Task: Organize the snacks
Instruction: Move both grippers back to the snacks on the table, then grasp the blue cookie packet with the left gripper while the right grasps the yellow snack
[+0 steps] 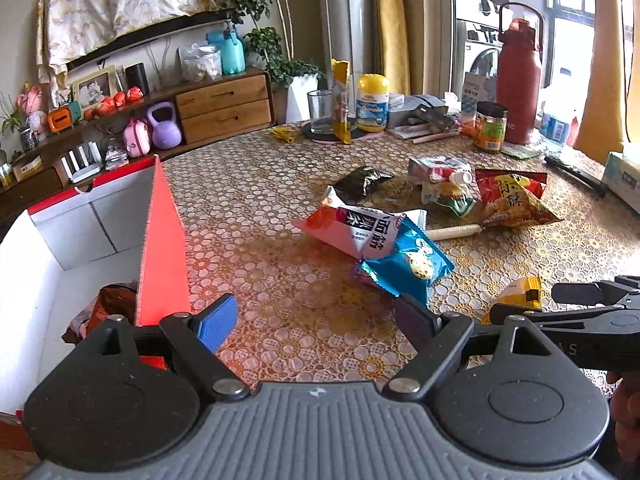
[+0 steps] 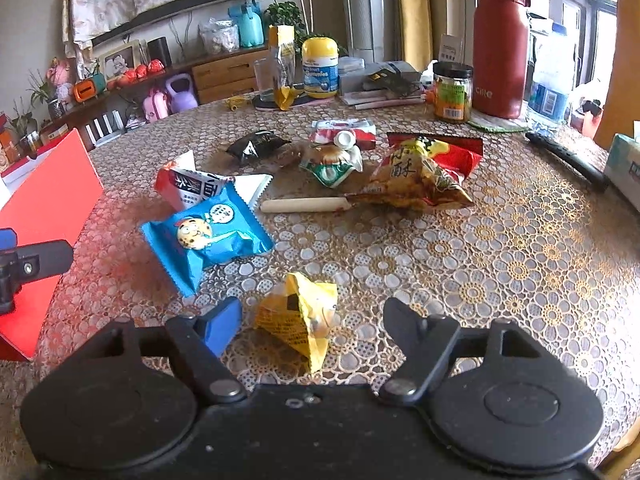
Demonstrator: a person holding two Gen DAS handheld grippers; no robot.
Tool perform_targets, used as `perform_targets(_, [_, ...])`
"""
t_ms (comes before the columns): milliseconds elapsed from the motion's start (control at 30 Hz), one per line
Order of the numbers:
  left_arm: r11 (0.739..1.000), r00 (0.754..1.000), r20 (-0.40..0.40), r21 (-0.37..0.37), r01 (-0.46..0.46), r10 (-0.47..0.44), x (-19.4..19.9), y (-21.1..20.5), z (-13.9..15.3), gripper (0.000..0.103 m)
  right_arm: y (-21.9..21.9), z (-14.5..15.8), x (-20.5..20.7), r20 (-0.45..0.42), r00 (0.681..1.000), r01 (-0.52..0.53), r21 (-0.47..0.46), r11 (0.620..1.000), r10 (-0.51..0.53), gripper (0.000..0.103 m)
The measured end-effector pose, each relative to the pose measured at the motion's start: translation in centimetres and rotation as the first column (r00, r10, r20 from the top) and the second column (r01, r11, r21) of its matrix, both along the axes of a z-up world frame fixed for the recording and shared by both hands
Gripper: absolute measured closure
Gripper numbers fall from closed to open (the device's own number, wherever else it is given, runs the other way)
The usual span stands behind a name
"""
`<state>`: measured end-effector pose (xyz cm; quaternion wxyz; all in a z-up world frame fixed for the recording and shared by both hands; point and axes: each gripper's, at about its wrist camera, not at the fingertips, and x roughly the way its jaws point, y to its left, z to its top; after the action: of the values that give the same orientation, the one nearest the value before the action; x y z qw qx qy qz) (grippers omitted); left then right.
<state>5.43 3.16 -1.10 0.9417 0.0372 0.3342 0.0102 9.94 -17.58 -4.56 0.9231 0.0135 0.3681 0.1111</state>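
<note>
Left wrist view cuts off much of the red box (image 1: 162, 248): only its near red wall, white inside and a grey flap show, and a dark brown wrapper (image 1: 108, 300) down inside it is half hidden behind that wall and too shadowed to read. At the right edge of that view the right gripper (image 1: 576, 312) shows only from the side, and a bit of a hand (image 1: 626, 412) below it is dark and cropped. The left gripper (image 1: 316, 320) hangs over bare tablecloth (image 1: 280, 200) just right of the box, its jaws wide apart with nothing between them. Right wrist view shows the right gripper (image 2: 314, 320) well right of the box, jaws apart on either side of a small crumpled yellow packet (image 2: 298, 316); neither pad visibly touches it, though the blue pad sits just beside its left edge. The packet lies on the cloth, creased to a point, with fine print too small to make out. Farther from the box than the left gripper, a blue cookie packet (image 2: 208, 236) with a cartoon face overlaps a red-and-white packet (image 2: 188, 184). Beyond lie a black sachet (image 2: 256, 144), a pale stick (image 2: 304, 205) whose end is tucked under an orange crisp bag (image 2: 420, 176), and a green-and-white pouch (image 2: 332, 164), all well apart from the box.
</note>
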Motion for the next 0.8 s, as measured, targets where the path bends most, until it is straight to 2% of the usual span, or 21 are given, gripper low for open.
perform_targets(133, [1.000, 1.000, -0.001, 0.005, 0.010, -0.010, 0.3, -0.3, -0.4, 0.017, 0.1, -0.1, 0.2, -0.002, 1.000, -0.003, -0.001, 1.000, 0.003, 0.027])
perform_targets(333, [1.000, 1.000, -0.002, -0.012, 0.013, -0.013, 1.0, -0.6, -1.0, 0.017, 0.4, -0.2, 0.4, -0.008, 1.000, -0.014, -0.006, 1.000, 0.014, 0.037])
perform_targets(467, [0.999, 0.999, 0.011, -0.022, 0.041, -0.040, 1.9, -1.2, -1.4, 0.017, 0.5, -0.4, 0.4, -0.009, 1.000, -0.020, -0.005, 1.000, 0.020, 0.047])
perform_targets(567, [0.998, 0.998, 0.012, 0.000, 0.069, -0.069, 2.9, -2.1, -1.8, 0.017, 0.4, -0.4, 0.4, -0.005, 0.999, -0.035, 0.016, 0.999, 0.035, 0.061])
perform_targets(800, [0.988, 0.989, -0.004, 0.019, 0.151, -0.151, 5.1, -4.1, -2.9, 0.017, -0.3, -0.2, 0.1, -0.002, 1.000, -0.017, 0.038, 0.999, 0.017, 0.065])
